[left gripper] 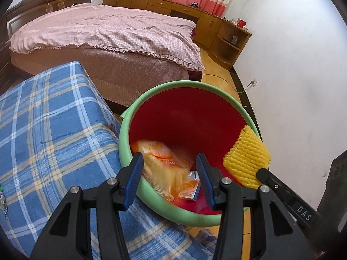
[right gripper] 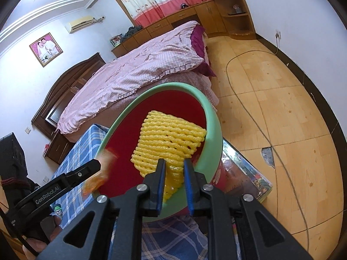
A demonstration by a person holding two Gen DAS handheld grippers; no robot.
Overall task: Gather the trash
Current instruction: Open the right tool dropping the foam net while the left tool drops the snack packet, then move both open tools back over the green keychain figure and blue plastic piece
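A red bin with a green rim [left gripper: 130, 127] stands beside the blue plaid cloth. My left gripper [left gripper: 170, 169] is open over the bin's near edge. A blurred orange wrapper [left gripper: 162, 153] is between and below its fingers, loose and dropping inside onto a small carton [left gripper: 190, 191]. My right gripper [right gripper: 174, 171] is shut on a yellow foam net [right gripper: 169, 136] and holds it over the bin's mouth [right gripper: 213, 130]. The net also shows at the bin's right rim in the left wrist view [left gripper: 246, 157].
The blue plaid cloth [left gripper: 49, 130] covers a surface left of the bin. A pink-covered bed [left gripper: 104, 34] lies behind. Wooden cabinets [left gripper: 208, 23] line the far wall. A cable [right gripper: 256, 112] runs across the wood floor. A glossy box [right gripper: 243, 173] lies under the bin.
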